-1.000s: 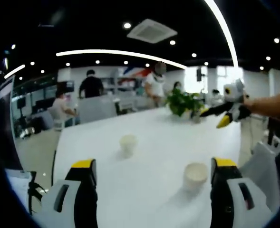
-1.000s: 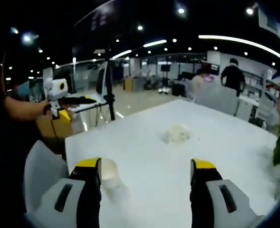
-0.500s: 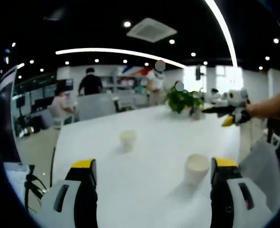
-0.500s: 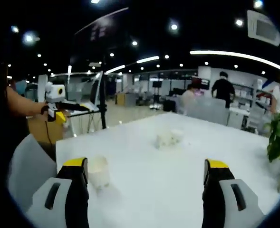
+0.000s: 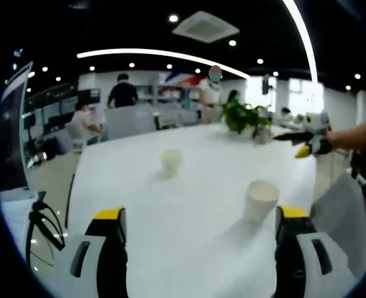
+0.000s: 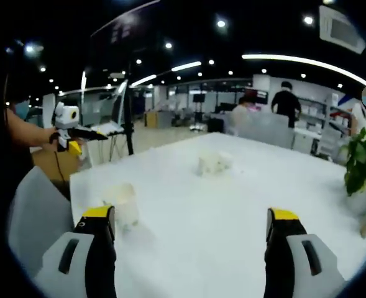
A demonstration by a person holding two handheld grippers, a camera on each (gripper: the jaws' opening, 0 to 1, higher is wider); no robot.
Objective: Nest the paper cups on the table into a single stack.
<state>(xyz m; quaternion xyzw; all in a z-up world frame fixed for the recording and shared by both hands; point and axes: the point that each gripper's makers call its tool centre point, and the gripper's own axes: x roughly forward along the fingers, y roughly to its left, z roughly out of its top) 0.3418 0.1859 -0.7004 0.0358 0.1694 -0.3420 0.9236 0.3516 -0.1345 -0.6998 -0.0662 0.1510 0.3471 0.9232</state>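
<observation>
Overhead strip lights are glowing across an open office while people are sitting at desks beyond the long white bench (image 5: pixel 189 205). Two white paper cups are standing upright and well apart on it: the nearer cup (image 5: pixel 260 199) is sitting by the right jaw of the left gripper (image 5: pixel 198 217), the farther cup (image 5: pixel 171 161) mid-bench. Both the left gripper and the right gripper (image 6: pixel 189 217) are hovering with jaws spread, holding nothing. A potted green plant (image 5: pixel 243 117) is sitting at the far end.

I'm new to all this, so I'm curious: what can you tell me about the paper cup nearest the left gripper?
The near cup is plain white paper, tapered, standing upright with its open mouth up. It sits on the white table, just ahead of the left gripper on its right side. Nothing touches it. In the right gripper view, the cup looks blurred.
</observation>
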